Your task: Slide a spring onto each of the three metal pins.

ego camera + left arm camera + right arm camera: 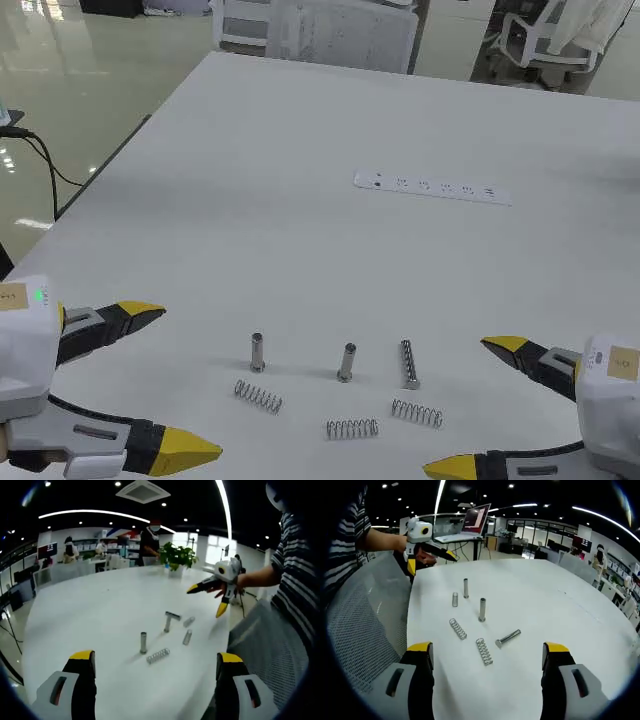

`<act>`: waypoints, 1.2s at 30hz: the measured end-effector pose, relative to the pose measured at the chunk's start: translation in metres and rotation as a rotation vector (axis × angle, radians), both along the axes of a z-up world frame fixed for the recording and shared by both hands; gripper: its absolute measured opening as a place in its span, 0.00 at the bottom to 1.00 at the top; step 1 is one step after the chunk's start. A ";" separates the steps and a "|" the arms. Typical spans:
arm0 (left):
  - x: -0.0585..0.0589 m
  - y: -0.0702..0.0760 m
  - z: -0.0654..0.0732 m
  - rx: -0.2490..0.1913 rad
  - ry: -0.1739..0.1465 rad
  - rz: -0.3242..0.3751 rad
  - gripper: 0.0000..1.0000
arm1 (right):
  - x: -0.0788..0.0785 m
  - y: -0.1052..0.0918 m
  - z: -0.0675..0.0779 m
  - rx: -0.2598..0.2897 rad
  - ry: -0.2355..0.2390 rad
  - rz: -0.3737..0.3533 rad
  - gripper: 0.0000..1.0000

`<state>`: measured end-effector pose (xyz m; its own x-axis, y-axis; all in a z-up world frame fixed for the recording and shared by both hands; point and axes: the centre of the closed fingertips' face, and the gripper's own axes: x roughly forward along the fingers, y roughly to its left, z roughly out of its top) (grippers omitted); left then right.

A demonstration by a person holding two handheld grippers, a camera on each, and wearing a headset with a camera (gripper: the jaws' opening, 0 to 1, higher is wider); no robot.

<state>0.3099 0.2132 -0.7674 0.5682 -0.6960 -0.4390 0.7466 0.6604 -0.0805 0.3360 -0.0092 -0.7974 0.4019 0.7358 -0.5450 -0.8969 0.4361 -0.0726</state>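
Holding left tongs (175, 380) and right tongs (460, 405) spread, empty. Between them on the counter (300, 230): left pin (257, 352) and middle pin (346, 362) upright, right pin (408, 363) toppled, springs (352, 429) just in front. Best to pinch the left spring (258, 396) lightly mid-coil, then lower straight along the pin's axis.

White table (300, 150); silver pins (346, 362), silver springs (352, 429); left tool (188, 381), right tool (456, 405) black, yellow-tipped; sleeve (295, 555) dark-light striped.
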 end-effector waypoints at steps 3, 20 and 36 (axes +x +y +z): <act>-0.001 0.000 0.000 -0.001 0.001 0.003 0.98 | -0.001 0.000 0.000 -0.001 -0.001 0.002 0.89; -0.003 -0.001 -0.003 -0.003 0.004 -0.003 0.98 | -0.003 0.000 -0.003 -0.002 0.005 -0.001 0.89; -0.005 0.001 -0.010 0.009 0.021 -0.013 0.98 | -0.003 0.001 -0.011 -0.015 0.019 0.007 0.88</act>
<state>0.3052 0.2145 -0.7775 0.5496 -0.6993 -0.4571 0.7534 0.6513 -0.0907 0.3329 -0.0081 -0.8085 0.3860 0.7304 -0.5635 -0.9014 0.4285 -0.0620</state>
